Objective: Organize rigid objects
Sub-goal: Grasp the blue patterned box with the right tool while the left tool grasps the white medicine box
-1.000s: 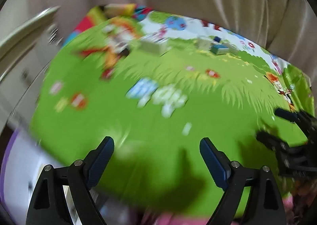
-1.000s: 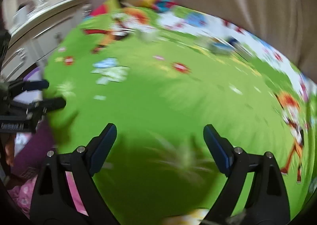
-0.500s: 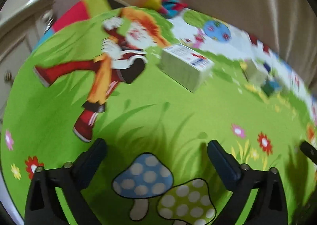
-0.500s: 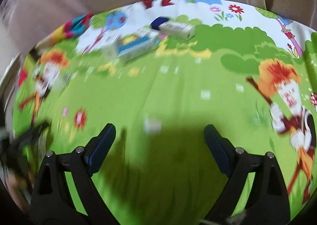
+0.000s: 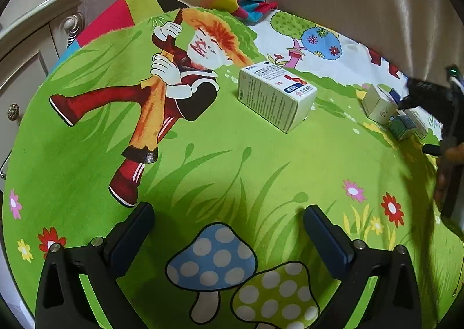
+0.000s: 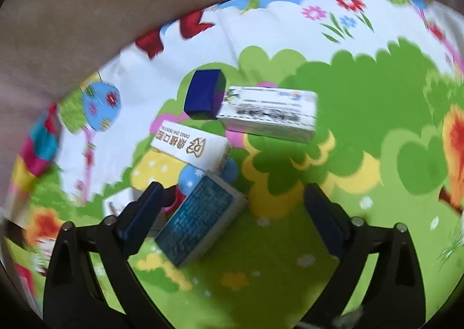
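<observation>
A: What is changed since a second ago?

B: The blurred, distant boxes are now brought close. The left gripper [image 5: 229, 230] is halted with fingers wide apart, nothing between them; the white medicine box [image 5: 275, 97] is seen ahead of them, well apart. This is judged an approach, with no pick begun.

A: And the right gripper [image 6: 232, 213]?

B: Its jaws are opening. The teal box [image 6: 200, 218] is framed between the fingers, nearer the left one, unpressed. 3 more boxes [image 6: 269, 114] are clustered beyond on the play mat [image 6: 290, 285].

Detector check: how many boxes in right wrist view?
5: dark blue box farthest, long white box beside it, lettered white box nearer, teal box nearest, small white box leftmost, partly hidden.
</observation>
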The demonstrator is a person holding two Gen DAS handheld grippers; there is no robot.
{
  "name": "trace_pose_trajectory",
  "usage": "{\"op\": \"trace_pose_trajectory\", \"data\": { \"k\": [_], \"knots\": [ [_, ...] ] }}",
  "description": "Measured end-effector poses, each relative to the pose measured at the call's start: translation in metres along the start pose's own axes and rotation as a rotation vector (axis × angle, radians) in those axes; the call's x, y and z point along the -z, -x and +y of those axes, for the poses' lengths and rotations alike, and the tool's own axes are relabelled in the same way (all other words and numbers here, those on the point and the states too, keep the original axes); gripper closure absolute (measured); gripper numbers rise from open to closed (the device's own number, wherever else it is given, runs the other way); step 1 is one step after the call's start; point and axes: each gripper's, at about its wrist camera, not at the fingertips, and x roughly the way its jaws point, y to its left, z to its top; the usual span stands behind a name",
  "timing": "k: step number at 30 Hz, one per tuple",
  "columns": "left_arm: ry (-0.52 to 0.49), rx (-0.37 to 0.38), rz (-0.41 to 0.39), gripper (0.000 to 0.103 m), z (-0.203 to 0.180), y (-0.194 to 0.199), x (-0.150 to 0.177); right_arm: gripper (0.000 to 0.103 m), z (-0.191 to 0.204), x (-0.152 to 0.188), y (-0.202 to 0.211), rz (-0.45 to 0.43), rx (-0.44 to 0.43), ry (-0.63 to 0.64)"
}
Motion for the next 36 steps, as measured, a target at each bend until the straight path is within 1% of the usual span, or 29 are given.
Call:
{"op": "trace_pose_trajectory", "data": {
  "k": [2, 4, 6, 8, 11, 13, 17, 20, 21, 22, 23, 24, 27, 31, 33, 34, 36],
  "knots": [
    [0.0, 0.0, 0.0, 0.0, 0.0, -0.001, 0.001, 0.004, 0.014, 0.009, -0.003, 0.01, 0.065, 0.139],
    [0.001, 0.001, -0.001, 0.0, -0.001, -0.001, 0.002, 0.004, 0.012, 0.019, 0.002, -0.008, 0.044, 0.202],
    [0.002, 0.003, -0.002, 0.0, 0.001, 0.002, 0.005, 0.004, -0.005, 0.027, 0.013, -0.02, 0.0, 0.219],
    [0.004, 0.005, -0.003, 0.0, 0.001, 0.002, 0.004, 0.005, -0.03, 0.035, 0.023, -0.04, -0.012, 0.242],
    [-0.001, -0.004, -0.001, 0.0, 0.0, 0.002, 0.004, 0.005, -0.05, 0.042, 0.031, -0.059, -0.071, 0.324],
    [-0.006, -0.01, 0.001, 0.0, -0.001, 0.001, 0.004, 0.005, -0.057, 0.041, 0.032, -0.059, -0.078, 0.347],
    [-0.01, -0.016, 0.003, 0.0, -0.002, 0.0, 0.003, 0.005, -0.049, 0.036, 0.028, -0.044, -0.057, 0.373],
    [-0.013, -0.02, 0.004, 0.0, -0.002, 0.0, 0.004, 0.005, -0.035, 0.043, 0.025, -0.042, -0.035, 0.434],
    [-0.015, -0.023, 0.005, 0.0, -0.003, 0.0, 0.003, 0.01, -0.033, 0.047, 0.025, -0.051, -0.012, 0.475],
    [-0.015, -0.024, 0.005, 0.0, -0.003, -0.001, 0.003, 0.034, -0.034, 0.05, 0.029, -0.071, -0.02, 0.491],
    [-0.015, -0.024, 0.005, 0.0, -0.003, -0.001, 0.003, 0.054, -0.036, 0.052, 0.034, -0.088, -0.028, 0.496],
    [-0.016, -0.024, 0.005, 0.0, -0.003, -0.001, 0.003, 0.066, -0.04, 0.054, 0.041, -0.091, -0.02, 0.506],
    [-0.017, -0.024, 0.006, 0.0, -0.002, -0.001, 0.003, 0.066, -0.061, 0.067, 0.054, -0.08, -0.059, 0.524],
    [-0.013, -0.029, 0.021, 0.0, -0.003, -0.001, 0.002, 0.066, -0.09, 0.092, 0.073, -0.116, -0.076, 0.57],
    [0.023, -0.03, 0.041, 0.0, -0.006, -0.002, -0.002, 0.066, -0.1, 0.101, 0.08, -0.119, -0.087, 0.57],
    [0.049, -0.014, 0.05, 0.0, -0.009, -0.003, -0.005, 0.066, -0.102, 0.103, 0.081, -0.119, -0.089, 0.573],
    [0.123, 0.042, 0.066, 0.0, -0.016, -0.006, -0.015, 0.066, -0.099, 0.103, 0.082, -0.121, -0.079, 0.582]
  ]
}}
